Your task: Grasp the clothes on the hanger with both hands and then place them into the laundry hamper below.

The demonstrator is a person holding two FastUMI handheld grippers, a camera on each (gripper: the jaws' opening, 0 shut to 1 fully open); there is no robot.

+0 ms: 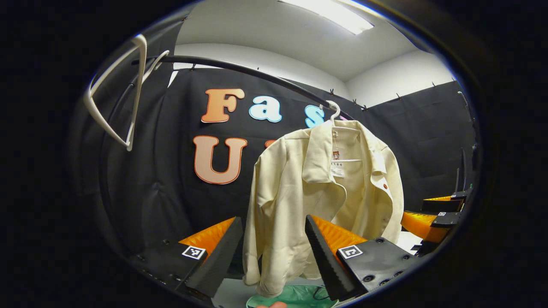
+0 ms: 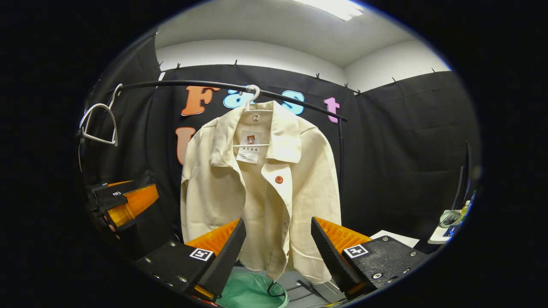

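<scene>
Both grippers, left (image 1: 274, 250) & right (image 2: 278, 252), fingers wide, nothing held, aimed at shirt (image 2: 261, 188) on hanger (image 2: 252, 96) w/ hamper (image 2: 250, 291) right below, ready for drop.

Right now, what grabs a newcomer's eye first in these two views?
The cream shirt on a white hanger, mid-rail, hanging open in front of both open tongs: right tongs, left tongs. Below it sits the green hamper. Spare hangers hang at the rail's left end.
</scene>
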